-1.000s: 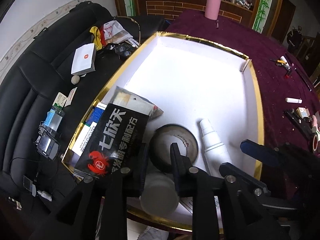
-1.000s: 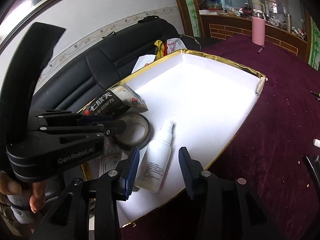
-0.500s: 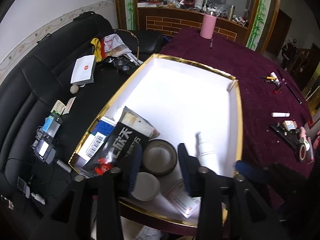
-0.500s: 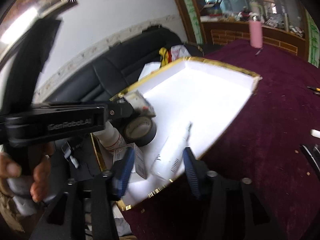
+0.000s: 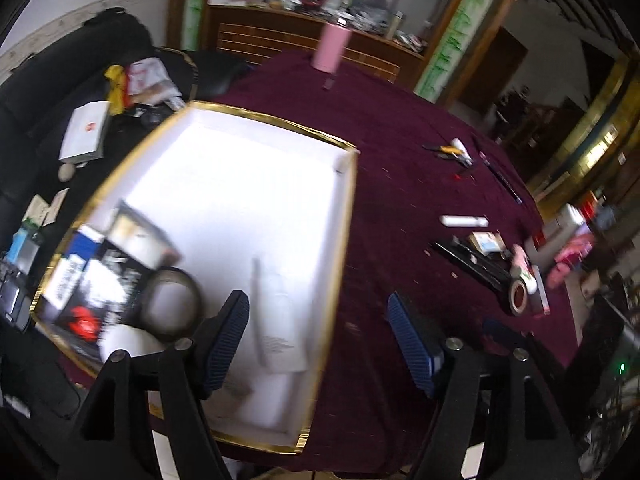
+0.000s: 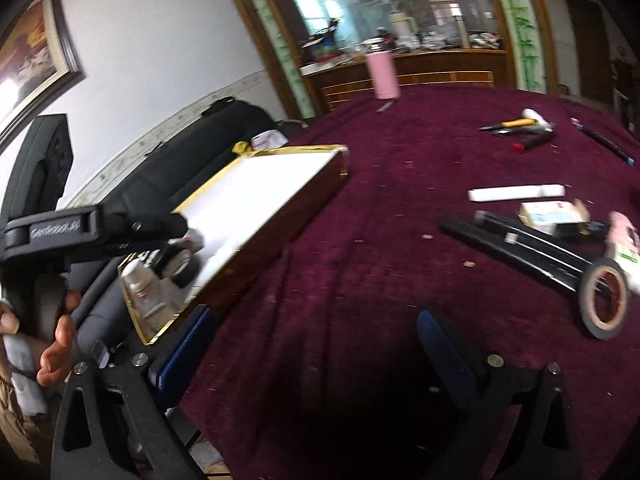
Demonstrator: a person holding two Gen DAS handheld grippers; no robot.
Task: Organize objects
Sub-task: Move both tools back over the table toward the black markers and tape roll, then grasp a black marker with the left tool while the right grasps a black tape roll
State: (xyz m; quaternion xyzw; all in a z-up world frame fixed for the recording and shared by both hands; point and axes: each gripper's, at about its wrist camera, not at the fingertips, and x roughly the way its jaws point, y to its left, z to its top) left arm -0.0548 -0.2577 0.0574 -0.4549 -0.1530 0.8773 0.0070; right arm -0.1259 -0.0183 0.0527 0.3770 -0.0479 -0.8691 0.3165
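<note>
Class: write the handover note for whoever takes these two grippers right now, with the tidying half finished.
Left gripper: jaws opening, nothing held, over the gold-rimmed box.
Right gripper: jaws opening, empty, over the maroon cloth.
Done: white spray bottle, tape ring and black packet lie in the box.
Left: loose tape roll, white tube, small carton, tools.

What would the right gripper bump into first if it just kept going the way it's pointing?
Probably just the bare maroon tablecloth. The right gripper holds nothing, its fingers opening, and the tape roll lies off to the right.
</note>
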